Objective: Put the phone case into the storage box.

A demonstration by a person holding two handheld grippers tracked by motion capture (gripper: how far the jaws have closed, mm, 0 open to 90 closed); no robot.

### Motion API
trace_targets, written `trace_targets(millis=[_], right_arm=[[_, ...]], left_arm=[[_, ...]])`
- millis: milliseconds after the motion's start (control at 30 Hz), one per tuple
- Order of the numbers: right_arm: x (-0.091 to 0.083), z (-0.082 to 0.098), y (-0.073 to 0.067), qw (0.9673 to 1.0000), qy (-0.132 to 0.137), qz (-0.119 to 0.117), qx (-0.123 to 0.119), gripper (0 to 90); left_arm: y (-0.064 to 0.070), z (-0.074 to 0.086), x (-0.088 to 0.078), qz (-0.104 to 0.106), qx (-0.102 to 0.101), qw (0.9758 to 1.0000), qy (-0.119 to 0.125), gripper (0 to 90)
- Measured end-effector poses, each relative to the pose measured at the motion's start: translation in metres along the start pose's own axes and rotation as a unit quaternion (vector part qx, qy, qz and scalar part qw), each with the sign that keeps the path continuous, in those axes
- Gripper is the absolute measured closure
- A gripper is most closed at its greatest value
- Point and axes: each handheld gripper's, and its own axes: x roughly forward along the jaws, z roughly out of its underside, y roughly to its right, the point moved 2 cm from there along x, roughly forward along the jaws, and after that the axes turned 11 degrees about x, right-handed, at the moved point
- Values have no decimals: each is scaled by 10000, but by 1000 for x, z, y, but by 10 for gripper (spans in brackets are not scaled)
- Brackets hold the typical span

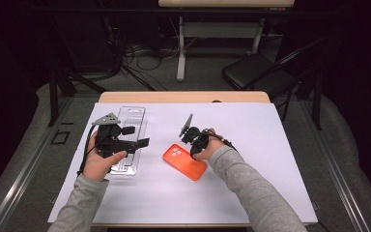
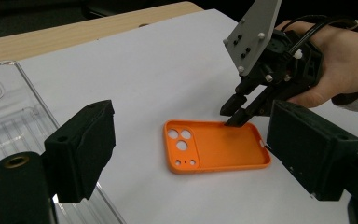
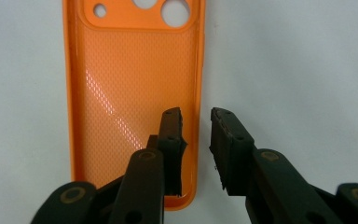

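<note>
Straddling orange phone case rim: right tongs.

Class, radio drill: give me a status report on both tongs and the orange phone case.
Right tongs open, straddling the orange phone case side wall, one jaw inside. Left tongs open, empty, above the clear plastic tray. Case lies flat, open side up, on white sheet. Nothing in the way.

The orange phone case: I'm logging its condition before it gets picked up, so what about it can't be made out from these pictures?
- Underside of the orange phone case: lies open side up on the white sheet.
- Near end, high view: covered by the right hand.
- Camera end, right gripper view: cut off by the top edge.
- Whether the right gripper touches the rim: its jaws straddle it, slightly apart; contact unclear.
</note>
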Motion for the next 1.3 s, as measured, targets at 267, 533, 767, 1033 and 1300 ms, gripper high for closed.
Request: trace_targets(millis=[267, 533, 767, 1033, 1300], right_arm=[[2, 2, 3, 9998, -185, -1, -22, 780], [8, 4, 5, 9994, -349, 20, -2, 811], [13, 6, 7, 9993, -374, -56, 49, 841], [12, 6, 6, 9990, -451, -29, 72, 883], [12, 6, 6, 9990, -445, -35, 86, 886]], left_arm=[[0, 0, 0, -3, -1, 10000, -2, 157], [0, 1, 1, -2, -12, 10000, -4, 157], [0, 1, 1, -8, -11, 10000, -26, 157], [0, 1, 3, -9, -2, 10000, -39, 157], [0, 2, 3, -12, 2, 10000, -49, 157]])
